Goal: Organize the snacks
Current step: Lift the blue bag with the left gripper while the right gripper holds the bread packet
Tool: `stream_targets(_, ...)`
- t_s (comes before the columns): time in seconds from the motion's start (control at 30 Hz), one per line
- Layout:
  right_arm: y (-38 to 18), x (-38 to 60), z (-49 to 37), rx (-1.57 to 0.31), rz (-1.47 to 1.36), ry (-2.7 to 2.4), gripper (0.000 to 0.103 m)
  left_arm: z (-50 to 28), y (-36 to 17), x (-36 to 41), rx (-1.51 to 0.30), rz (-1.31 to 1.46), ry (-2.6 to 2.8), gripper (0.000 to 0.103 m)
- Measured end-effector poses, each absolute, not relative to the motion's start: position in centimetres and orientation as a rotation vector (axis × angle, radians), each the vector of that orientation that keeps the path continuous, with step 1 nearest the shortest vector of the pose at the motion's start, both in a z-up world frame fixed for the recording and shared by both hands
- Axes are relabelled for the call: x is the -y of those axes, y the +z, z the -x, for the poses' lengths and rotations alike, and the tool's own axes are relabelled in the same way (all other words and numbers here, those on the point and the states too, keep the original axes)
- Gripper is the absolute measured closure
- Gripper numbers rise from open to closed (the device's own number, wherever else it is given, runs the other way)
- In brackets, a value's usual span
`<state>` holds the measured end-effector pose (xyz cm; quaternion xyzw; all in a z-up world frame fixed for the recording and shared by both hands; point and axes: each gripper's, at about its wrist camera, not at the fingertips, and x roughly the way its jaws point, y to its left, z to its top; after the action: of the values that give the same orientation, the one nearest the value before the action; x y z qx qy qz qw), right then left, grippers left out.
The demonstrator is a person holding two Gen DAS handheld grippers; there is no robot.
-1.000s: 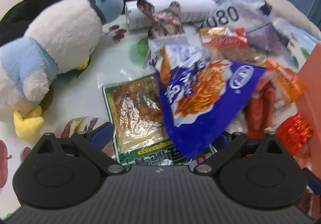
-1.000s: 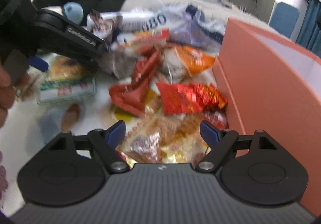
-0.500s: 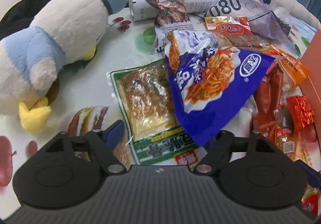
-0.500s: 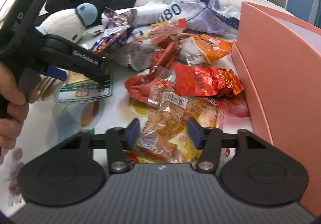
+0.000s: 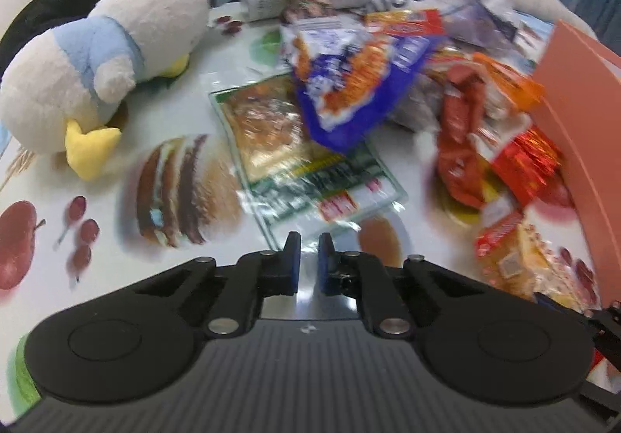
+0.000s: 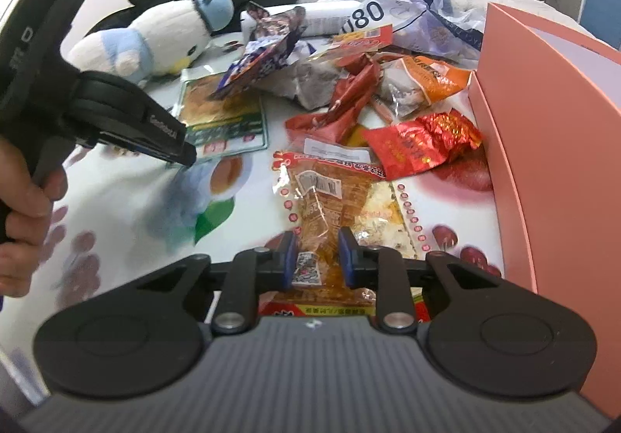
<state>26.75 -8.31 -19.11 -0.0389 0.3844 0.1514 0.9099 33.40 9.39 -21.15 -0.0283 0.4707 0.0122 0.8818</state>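
Clear orange-filled snack packet (image 6: 330, 208) lies flat on the printed tablecloth (image 6: 116, 208), just beside the pink box (image 6: 543, 130), its near end between the right gripper's (image 6: 317, 258) jaws. Those jaws are closing on it; the pads look to be at the wrapper's sides, a firm pinch not certain.

Risk: the film is slick and thin; a pinch on the edge alone could slip, or crush the contents. The red foil packet (image 6: 423, 142) touches its far corner and could drag along if lifted.

Left gripper (image 5: 308, 258), held in a hand (image 6: 23, 200), is also closing, nearly clenched. It sits at the near corner of the green-bordered flat packet (image 5: 295, 146), well apart from the box; whether film is caught between the pads cannot be told. The blue noodle bag (image 5: 349, 84) overlaps that packet's far end and would weigh against a pull.

Plush penguin (image 5: 101, 56) lies farthest from the box, clear of the pile.
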Motion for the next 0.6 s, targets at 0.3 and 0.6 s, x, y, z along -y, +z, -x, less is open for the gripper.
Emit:
stream_targets(0.3,-18.3,8.9,-24.7,-0.792,0.092,0.335,0.084,-33.2,-17.3,-6.5,-0.85,-0.073,0.026,0.041)
stream_targets(0.6,-18.1,9.6,-25.1,-0.803,0.064,0.345,0.085,-38.1,-16.8,-1.8,-0.749,-0.328,0.033,0.034)
